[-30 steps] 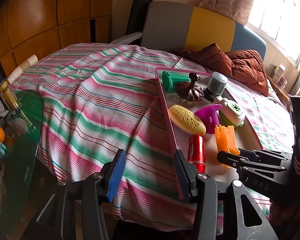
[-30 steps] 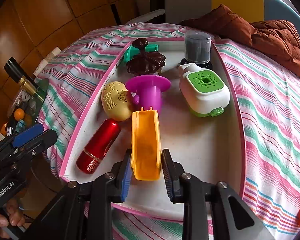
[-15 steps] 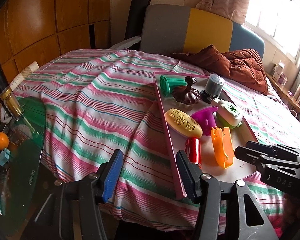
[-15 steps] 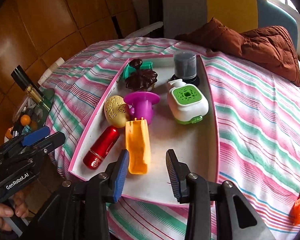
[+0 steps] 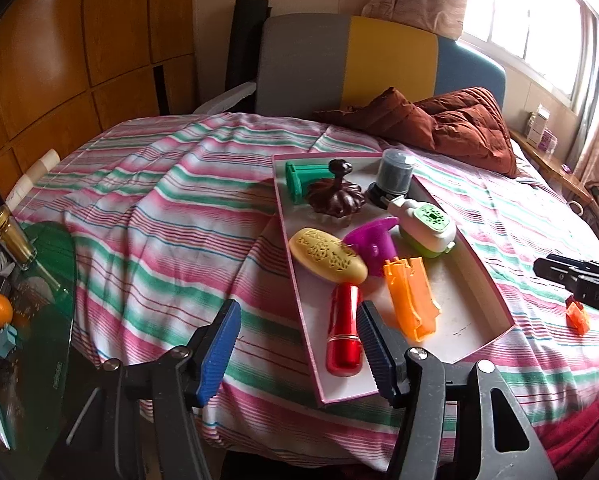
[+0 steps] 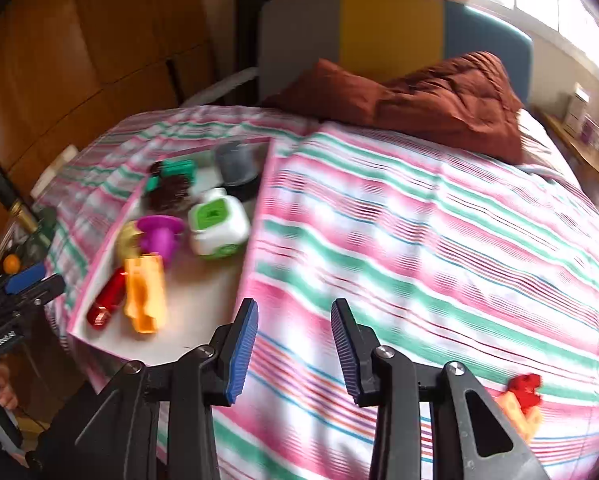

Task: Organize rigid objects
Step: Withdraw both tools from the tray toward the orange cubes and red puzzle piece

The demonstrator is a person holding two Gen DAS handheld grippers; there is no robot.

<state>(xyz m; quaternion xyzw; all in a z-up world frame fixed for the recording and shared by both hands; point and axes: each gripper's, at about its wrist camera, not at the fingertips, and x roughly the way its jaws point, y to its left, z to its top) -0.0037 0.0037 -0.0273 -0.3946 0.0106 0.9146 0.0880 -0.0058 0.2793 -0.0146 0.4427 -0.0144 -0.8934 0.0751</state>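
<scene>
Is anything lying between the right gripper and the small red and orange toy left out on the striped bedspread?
Nothing visible does. The right gripper, jaws open and empty, hangs over bare striped bedspread; the red and orange toy lies alone off to its right.

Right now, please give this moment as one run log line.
left hand-held gripper: opening, holds nothing | right hand-held gripper: open, holds nothing, over bedspread | orange piece: lying in tray
</scene>
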